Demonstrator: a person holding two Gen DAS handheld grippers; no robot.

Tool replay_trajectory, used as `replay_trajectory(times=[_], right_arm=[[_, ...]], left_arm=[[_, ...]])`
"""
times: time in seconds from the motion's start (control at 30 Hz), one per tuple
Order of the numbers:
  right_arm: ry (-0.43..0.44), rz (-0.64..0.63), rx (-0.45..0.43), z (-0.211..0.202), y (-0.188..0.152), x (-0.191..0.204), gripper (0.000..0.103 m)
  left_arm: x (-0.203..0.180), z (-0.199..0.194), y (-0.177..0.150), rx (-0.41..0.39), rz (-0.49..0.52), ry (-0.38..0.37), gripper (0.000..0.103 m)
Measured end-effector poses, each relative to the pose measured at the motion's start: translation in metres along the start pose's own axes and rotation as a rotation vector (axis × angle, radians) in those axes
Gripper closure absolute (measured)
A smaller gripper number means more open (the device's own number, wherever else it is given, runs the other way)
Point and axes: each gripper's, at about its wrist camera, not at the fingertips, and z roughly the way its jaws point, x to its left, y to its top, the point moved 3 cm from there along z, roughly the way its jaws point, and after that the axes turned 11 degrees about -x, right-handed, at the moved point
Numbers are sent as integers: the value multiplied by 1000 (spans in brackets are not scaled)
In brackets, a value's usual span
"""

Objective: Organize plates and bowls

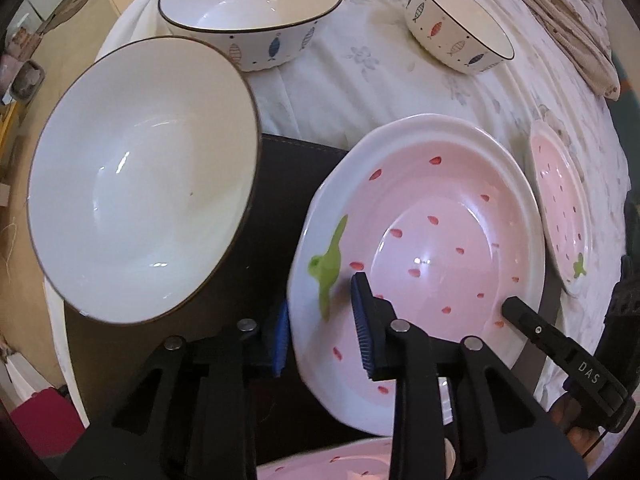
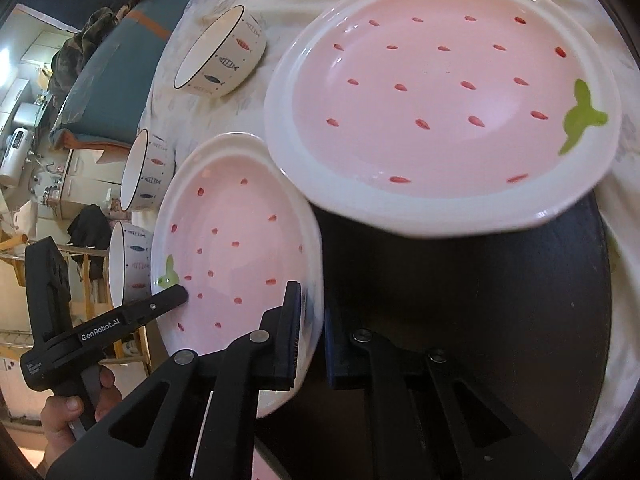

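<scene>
here the pink strawberry plate (image 1: 432, 248) is sitting tilted over a dark mat (image 1: 276, 184), with both grippers on its white rim. the left gripper (image 1: 324, 332) is straddling the rim on the side with the green leaf mark: one blue-padded finger (image 1: 362, 320) is lying inside the plate, the other (image 1: 282, 332) is outside, below the rim. its jaws are standing narrow around the rim, and whether the pads are pressing on it cannot be told. the right gripper (image 2: 314, 336) is clamped tight on the opposite rim of the same plate (image 2: 236, 248), one finger on the pink inner face and the other against the outer wall. in the right wrist view the left gripper's tip (image 2: 172, 296) is reaching into the plate near the leaf, with a person's hand (image 2: 76, 408) on its handle.

just beside this plate, a second strawberry plate (image 2: 440, 100) is lying partly on the mat and partly on the flowered cloth (image 1: 380, 92). to the left of the held plate, a large white bowl (image 1: 144, 180) is leaning with its opening toward the camera. farther back, two fish-pattern bowls (image 1: 256, 12) (image 1: 460, 24) are standing upright on the cloth, well apart. another pink plate (image 1: 348, 460) is showing at the bottom edge, under the left gripper.
</scene>
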Motion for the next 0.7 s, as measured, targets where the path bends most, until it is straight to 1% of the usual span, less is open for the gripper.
replay_trajectory(times=[0.17, 0.27, 0.33, 0.4, 0.47, 0.53, 0.63, 0.7], right_arm=[[36, 21, 3, 8, 3, -2, 90], [51, 36, 9, 9, 5, -4, 90], [56, 50, 7, 10, 5, -5, 90], [52, 25, -1, 9, 4, -1, 87], [37, -14, -9, 9, 3, 3, 86], [20, -63, -13, 7, 1, 10, 86], [50, -64, -25, 3, 2, 14, 86], [66, -71, -37, -2, 6, 19, 86]], left_arm=[[-4, 5, 4, -3, 29, 0, 72], [-15, 10, 7, -17, 54, 11, 71], [-15, 9, 6, -36, 69, 13, 70], [-15, 9, 5, -46, 66, 6, 72], [-12, 8, 4, -46, 33, 2, 74], [-10, 3, 5, -55, 30, 11, 75], [-13, -9, 4, -78, 55, 16, 75], [-17, -19, 4, -86, 55, 6, 75]])
